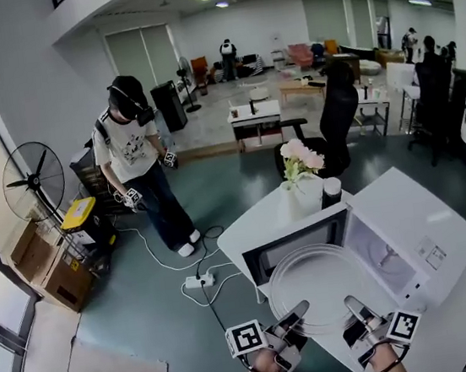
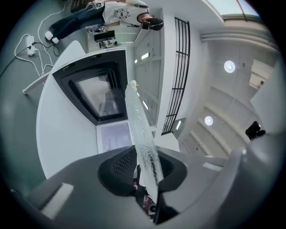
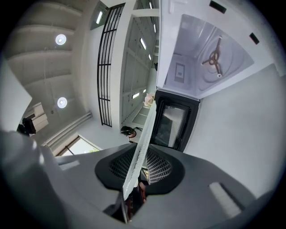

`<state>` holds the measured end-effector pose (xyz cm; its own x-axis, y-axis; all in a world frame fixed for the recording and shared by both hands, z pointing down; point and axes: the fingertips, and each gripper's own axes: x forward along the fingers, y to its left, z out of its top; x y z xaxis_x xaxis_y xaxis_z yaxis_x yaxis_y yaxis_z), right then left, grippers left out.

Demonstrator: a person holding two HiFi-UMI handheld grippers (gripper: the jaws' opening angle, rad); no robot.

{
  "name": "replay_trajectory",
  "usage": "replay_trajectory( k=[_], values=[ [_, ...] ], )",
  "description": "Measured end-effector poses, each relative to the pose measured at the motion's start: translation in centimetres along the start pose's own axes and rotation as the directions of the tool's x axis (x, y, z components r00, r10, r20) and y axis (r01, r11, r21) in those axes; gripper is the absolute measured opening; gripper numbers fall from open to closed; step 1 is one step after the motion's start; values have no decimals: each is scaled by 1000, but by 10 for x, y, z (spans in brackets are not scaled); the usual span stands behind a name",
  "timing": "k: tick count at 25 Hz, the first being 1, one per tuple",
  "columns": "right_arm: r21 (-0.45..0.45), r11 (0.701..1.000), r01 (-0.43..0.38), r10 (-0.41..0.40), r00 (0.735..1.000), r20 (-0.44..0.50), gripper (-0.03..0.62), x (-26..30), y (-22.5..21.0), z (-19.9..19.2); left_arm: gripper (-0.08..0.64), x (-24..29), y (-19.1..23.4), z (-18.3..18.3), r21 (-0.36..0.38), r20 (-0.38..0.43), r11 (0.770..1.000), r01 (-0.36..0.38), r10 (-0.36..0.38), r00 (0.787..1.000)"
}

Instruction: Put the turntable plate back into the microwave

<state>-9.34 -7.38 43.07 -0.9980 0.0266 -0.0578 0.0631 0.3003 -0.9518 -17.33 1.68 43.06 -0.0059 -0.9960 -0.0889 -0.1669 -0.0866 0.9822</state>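
The white table point(image 1: 239, 241) carries the microwave point(image 1: 430, 227), its door point(image 1: 296, 247) swung open toward ten o'clock. The clear turntable plate point(image 1: 323, 284) is held level just outside the open cavity, which lies at its two o'clock. The left gripper point(image 1: 297, 313) pinches the plate's rim at seven o'clock, and the right gripper point(image 1: 356, 306) pinches it at five o'clock.

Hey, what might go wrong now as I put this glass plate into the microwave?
The glass plate is pinched only at its near rim by the left gripper and right gripper, so it might tip or slip. Its far edge may knock the open door. It may land off the three-armed support inside.
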Motion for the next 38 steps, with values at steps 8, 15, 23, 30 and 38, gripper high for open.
replay_trajectory(
  k=[8, 15, 23, 30, 38],
  values=[
    [-32, 998, 61, -53, 974, 221, 63, 22, 6, 22, 54, 41, -4, 44, 15, -256, 998, 54, -48, 965],
    [-33, 990, 136, -112, 912, 394, 63, 14, 8, 26, 52, 62, -1, 45, -49, -437, 997, 61, -76, 896],
    [8, 981, 193, -162, 799, 578, 61, -14, 6, 6, 54, 72, 6, 26, -55, -607, 991, 120, -128, 785],
    [80, 973, 214, -215, 737, 641, 61, -49, -9, -1, 54, 78, 20, -9, -110, -674, 993, 48, -110, 730],
    [97, 976, 196, -213, 743, 635, 61, -63, -27, 9, 48, 92, 34, -24, -127, -665, 992, 21, -101, 740]
  ],
)
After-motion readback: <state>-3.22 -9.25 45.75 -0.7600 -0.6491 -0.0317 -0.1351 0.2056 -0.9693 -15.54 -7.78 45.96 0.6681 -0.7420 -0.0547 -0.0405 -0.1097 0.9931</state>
